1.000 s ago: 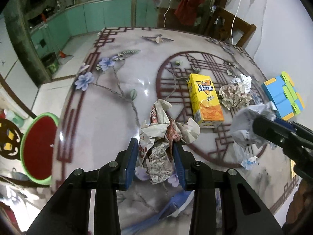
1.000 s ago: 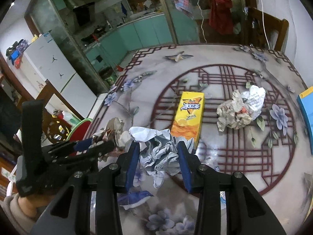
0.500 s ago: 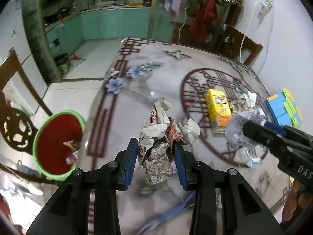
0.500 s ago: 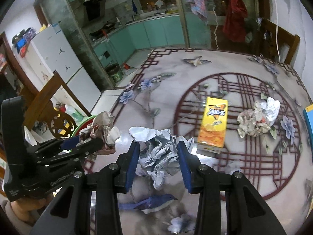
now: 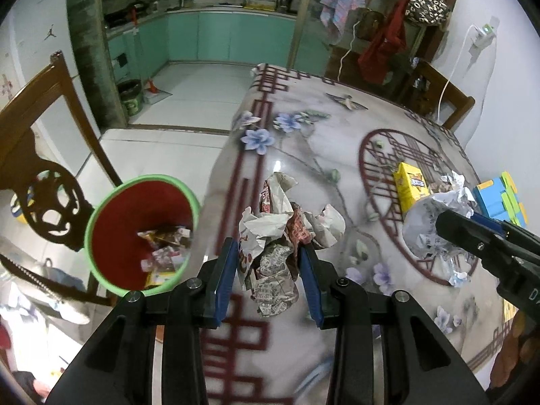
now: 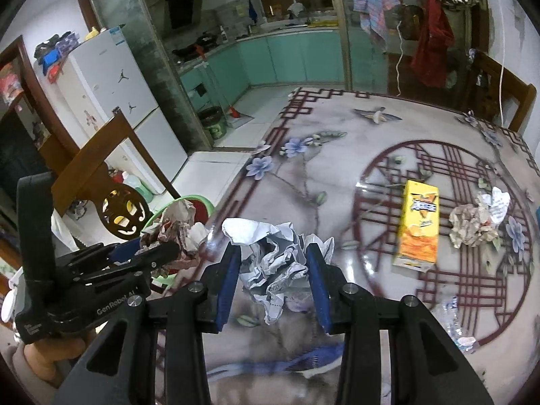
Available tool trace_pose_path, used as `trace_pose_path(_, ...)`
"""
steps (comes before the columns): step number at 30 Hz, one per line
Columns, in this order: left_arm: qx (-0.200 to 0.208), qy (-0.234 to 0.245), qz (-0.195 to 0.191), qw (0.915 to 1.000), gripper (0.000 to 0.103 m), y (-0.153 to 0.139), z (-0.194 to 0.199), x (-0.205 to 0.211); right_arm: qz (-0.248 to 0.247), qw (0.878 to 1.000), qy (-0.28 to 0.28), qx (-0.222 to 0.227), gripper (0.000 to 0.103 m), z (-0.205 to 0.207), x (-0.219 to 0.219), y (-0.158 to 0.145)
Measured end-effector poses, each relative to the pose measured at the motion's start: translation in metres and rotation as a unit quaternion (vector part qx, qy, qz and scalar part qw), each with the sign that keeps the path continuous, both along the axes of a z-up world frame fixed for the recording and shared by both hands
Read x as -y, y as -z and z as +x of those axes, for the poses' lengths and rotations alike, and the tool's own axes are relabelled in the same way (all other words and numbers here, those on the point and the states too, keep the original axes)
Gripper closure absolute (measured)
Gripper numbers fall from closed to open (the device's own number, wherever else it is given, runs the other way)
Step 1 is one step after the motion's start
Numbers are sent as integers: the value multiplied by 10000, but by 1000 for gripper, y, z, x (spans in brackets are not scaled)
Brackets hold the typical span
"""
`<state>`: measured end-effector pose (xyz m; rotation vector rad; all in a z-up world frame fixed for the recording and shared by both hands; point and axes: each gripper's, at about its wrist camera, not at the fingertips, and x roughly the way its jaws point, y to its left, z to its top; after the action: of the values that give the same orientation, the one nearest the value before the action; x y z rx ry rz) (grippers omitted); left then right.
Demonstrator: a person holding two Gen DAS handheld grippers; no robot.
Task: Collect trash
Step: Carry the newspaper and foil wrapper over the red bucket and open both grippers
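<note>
Left gripper (image 5: pixel 266 270) clenched on a printed wad (image 5: pixel 276 236), held above the table (image 5: pixel 303 155) edge, just right of the green-rimmed bin (image 5: pixel 101 209) with wrappers inside. Right gripper (image 6: pixel 274 276) clamped on a white wad (image 6: pixel 273 263), raised over the table beside the left one. Farther out on the table, lying flat: yellow carton (image 6: pixel 418 226), with more crumpled paper (image 6: pixel 476 219) just beside.

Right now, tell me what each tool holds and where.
Left tool: brownish paper wad, pinched at its lower sides. Right tool: white paper wad, pinched across its middle.
</note>
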<state>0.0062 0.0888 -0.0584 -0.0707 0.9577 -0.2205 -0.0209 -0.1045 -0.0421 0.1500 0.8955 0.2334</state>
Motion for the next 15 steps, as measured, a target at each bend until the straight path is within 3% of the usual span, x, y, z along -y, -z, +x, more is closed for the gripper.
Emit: trace_pose_path(15, 17, -197, -2, 9998, 67, 6, 13, -74, -53, 9997, -217, -85, 65, 17, -78, 4)
